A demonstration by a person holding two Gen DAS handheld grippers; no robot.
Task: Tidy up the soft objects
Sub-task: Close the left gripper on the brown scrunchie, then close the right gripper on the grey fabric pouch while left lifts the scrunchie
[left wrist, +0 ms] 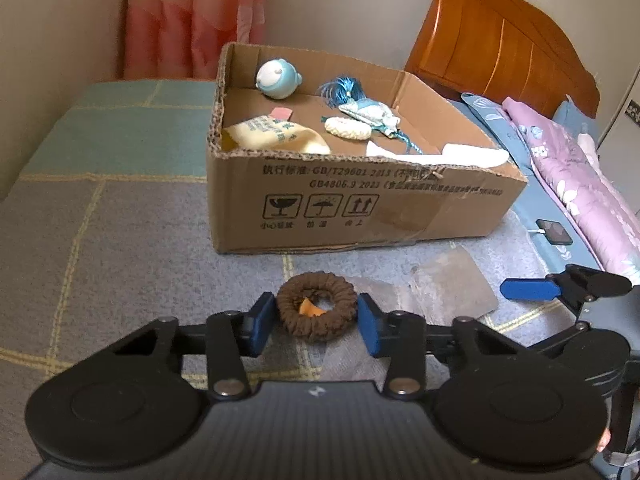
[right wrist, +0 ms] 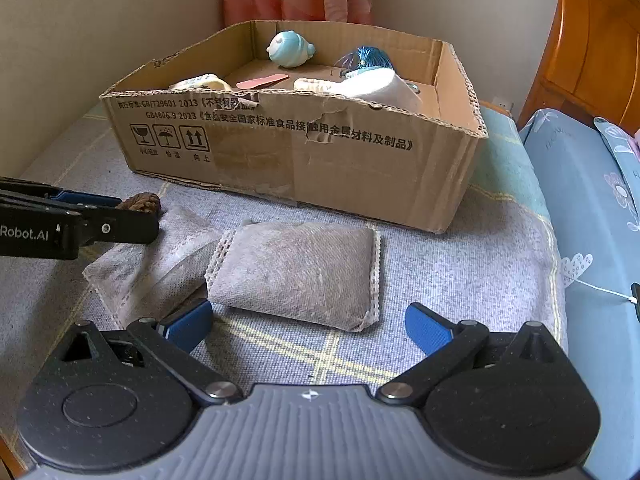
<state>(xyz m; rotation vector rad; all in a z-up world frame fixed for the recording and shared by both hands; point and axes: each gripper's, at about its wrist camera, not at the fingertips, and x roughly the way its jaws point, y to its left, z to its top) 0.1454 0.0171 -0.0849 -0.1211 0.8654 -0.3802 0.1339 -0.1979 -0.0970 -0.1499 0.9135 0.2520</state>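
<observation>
Left gripper (left wrist: 317, 322), seen from its own wrist camera, with blue pads (left wrist: 262, 326) set on either side of a brown braided ring (left wrist: 316, 309) that lies on the bed cover (left wrist: 120, 240). The jaws are narrowed to the ring's width; the left pad touches the ring's flank, the right pad sits at its edge, and firm pressure cannot be confirmed. An orange scrap shows through the ring's hole. In the right wrist view the same ring (right wrist: 140, 203) appears only as a brown tuft beyond the black finger of the left gripper (right wrist: 100, 216).

Right gripper (right wrist: 308, 330), jaws spread wide and holding nothing, poised just short of a grey fabric sachet (right wrist: 296, 272) with stitched white edges. The sachet lies on the bed cover (right wrist: 460, 280) between the two blue pads' lines but apart from both. A second, flatter grey sachet (right wrist: 148, 268) lies beside it to the left, partly overlapped.

Beyond both grippers, an open cardboard box (left wrist: 360, 208) with printed handling symbols stands on the bed. Inside are a pale blue round plush toy (left wrist: 277, 78), a blue tassel ornament (left wrist: 344, 90), a cream knitted oval (left wrist: 348, 130), a yellow printed cloth (left wrist: 276, 134) and white fabric (left wrist: 460, 156) against the near wall.

Further out, a wooden headboard (left wrist: 500, 52), a folded purple floral quilt (left wrist: 572, 176) and pink curtains (left wrist: 192, 20).
</observation>
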